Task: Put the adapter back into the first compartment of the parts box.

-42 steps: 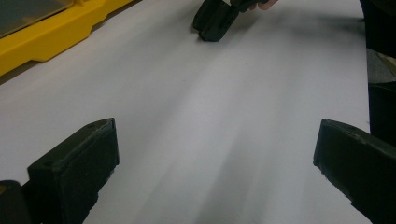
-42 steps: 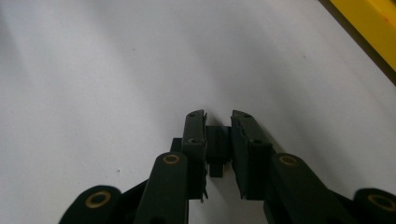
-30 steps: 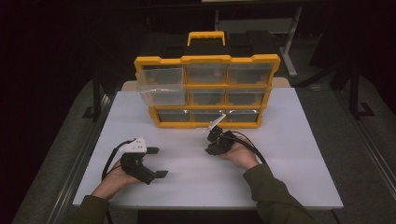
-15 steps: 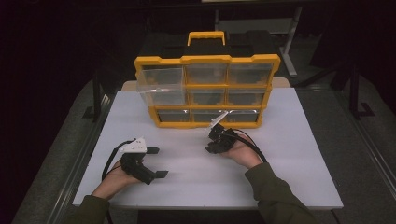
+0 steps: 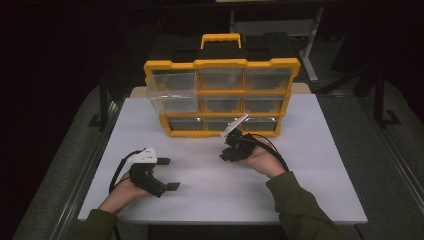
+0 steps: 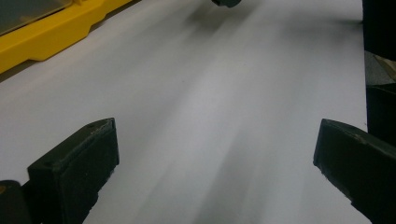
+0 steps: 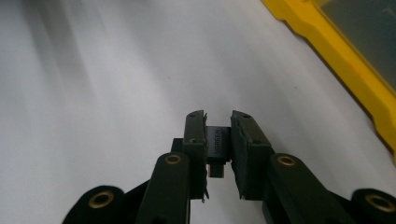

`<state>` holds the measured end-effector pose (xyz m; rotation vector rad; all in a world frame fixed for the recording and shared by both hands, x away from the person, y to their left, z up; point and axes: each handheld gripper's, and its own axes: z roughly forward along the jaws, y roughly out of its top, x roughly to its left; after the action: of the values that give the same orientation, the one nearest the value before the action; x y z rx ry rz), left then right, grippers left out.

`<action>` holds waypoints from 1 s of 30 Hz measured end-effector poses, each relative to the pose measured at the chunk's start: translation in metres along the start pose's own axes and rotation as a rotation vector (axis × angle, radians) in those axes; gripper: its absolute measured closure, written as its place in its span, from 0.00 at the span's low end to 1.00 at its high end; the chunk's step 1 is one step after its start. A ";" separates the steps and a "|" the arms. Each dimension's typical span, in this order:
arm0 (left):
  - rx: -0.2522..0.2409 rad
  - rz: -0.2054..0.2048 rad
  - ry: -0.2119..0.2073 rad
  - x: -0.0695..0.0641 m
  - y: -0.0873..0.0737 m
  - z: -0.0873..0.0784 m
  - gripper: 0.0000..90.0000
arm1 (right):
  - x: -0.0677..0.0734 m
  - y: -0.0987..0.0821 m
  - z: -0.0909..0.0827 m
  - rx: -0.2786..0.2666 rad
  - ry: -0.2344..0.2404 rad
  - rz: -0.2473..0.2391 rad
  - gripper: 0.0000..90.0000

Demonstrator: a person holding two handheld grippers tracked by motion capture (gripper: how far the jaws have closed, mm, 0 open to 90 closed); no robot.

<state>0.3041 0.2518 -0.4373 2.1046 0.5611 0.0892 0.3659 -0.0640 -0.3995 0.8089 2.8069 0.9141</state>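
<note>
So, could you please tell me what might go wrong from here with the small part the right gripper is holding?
The right gripper pinches the small black adapter between the inner edges of its pads, so it could twist or slip out onto the white table. The yellow organizer stands close ahead; the gripper might bump its closed clear drawers. One upper-left drawer juts out and could catch something passing. The left gripper rests open.

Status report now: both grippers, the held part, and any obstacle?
Left gripper open, low over table. Right gripper shut on small black adapter, above table. Yellow organizer close ahead, nothing between.
</note>
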 end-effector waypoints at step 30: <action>-0.004 -0.003 0.000 0.000 0.000 -0.001 0.00 | 0.000 0.039 -0.046 -0.032 0.042 -0.066 0.84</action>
<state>0.3039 0.2529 -0.4366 2.0997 0.5640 0.0889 0.3732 -0.0615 -0.3396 0.6968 2.8285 0.9739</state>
